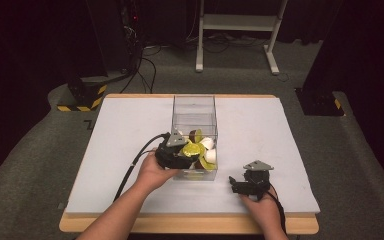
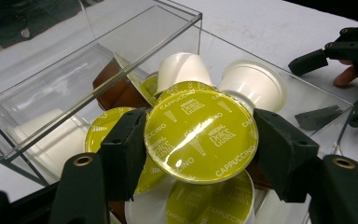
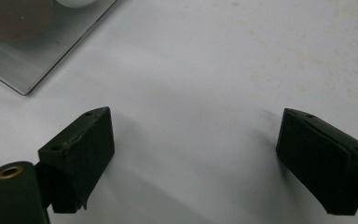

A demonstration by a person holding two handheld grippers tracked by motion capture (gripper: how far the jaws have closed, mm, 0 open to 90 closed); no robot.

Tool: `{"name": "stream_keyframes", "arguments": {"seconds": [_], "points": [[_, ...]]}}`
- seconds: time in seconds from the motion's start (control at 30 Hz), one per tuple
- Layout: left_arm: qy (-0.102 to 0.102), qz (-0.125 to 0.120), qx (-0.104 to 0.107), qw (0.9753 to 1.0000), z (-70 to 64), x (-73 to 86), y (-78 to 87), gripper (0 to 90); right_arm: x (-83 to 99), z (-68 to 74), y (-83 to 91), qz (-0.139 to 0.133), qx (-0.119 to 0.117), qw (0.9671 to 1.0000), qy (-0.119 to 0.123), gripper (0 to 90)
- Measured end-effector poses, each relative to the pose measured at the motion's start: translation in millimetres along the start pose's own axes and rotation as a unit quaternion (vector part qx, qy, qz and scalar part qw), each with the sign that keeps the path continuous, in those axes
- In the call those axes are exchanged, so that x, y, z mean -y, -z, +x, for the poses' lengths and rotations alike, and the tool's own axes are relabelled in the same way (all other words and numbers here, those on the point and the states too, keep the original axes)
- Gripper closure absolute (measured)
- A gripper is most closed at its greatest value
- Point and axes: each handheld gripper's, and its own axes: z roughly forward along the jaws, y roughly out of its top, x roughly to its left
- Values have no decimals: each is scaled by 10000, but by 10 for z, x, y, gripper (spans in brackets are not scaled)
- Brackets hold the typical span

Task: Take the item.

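White table (image 1: pixel 130 150) bears a clear box (image 1: pixel 194 107) at its centre; left gripper (image 1: pixel 180 150) holds a coffee pod (image 1: pixel 192 149) over the box's near end. Left gripper view: jaws clamp the pod (image 2: pixel 200 135), foil lid facing the camera, axis along the view. Right gripper view: right gripper (image 3: pixel 193 158) spread apart, empty, above the table (image 3: pixel 214 70).

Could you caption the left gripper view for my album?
Left gripper holds a yellow-lidded coffee capsule above the clear box.

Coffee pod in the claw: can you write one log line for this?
left gripper: shut on coffee pod | over clear box | right gripper: open, above table
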Motion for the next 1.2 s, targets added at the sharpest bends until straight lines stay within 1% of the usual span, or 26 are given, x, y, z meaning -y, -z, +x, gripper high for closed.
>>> {"name": "stream_keyframes", "arguments": {"seconds": [0.07,0.13,0.2,0.37,0.47,0.6,0.63,0.73,0.77,0.8,0.83,0.87,0.93,0.97,1.0,1.03,1.07,1.1,1.17,1.2], "points": [[35,-41,10,10000,0,-3,8,375,0,0,0,-1,-1,10000,1,112],[-1,-20,21,10000,8,-7,21,375,0,0,0,-1,0,10000,2,112],[44,-66,29,10000,6,-10,26,375,0,0,0,-1,1,10000,1,112],[4,-56,37,10000,19,-17,47,375,0,0,0,0,-1,10000,2,112],[82,-112,45,9999,20,-20,55,376,0,0,0,0,-1,10000,0,112],[103,-123,71,9998,33,-28,71,376,0,0,0,-1,0,10000,1,112],[156,-167,69,9997,29,-29,71,376,0,0,0,0,-1,10000,-1,112],[160,-168,66,9997,40,-36,89,376,0,0,0,-1,-1,10000,2,112],[189,-194,65,9996,41,-38,93,375,0,0,0,0,0,10000,0,112],[138,-168,75,9997,52,-42,104,376,0,0,0,-1,0,10000,1,112],[138,-168,75,9997,52,-42,104,376,0,0,0,-1,0,10000,1,112],[181,-208,72,9996,52,-47,116,376,0,0,0,-2,-1,10000,1,112],[183,-209,62,9996,64,-51,133,376,0,0,0,0,-1,10000,0,112],[236,-244,64,9994,67,-53,138,376,0,0,0,-1,-1,10000,1,112],[190,-218,71,9996,82,-57,150,376,0,0,0,-1,-2,10000,1,112],[190,-218,71,9996,82,-57,150,376,0,0,0,-1,-2,10000,1,112],[225,-239,56,9994,92,-58,163,376,0,0,0,-2,-1,10000,1,112],[201,-226,70,9995,104,-61,173,376,0,0,0,-2,-1,10000,1,112],[234,-249,48,9994,108,-61,180,376,0,0,0,-1,-1,10000,1,112],[245,-240,71,9994,130,-61,200,376,0,0,0,-2,-2,10000,1,112]]}}
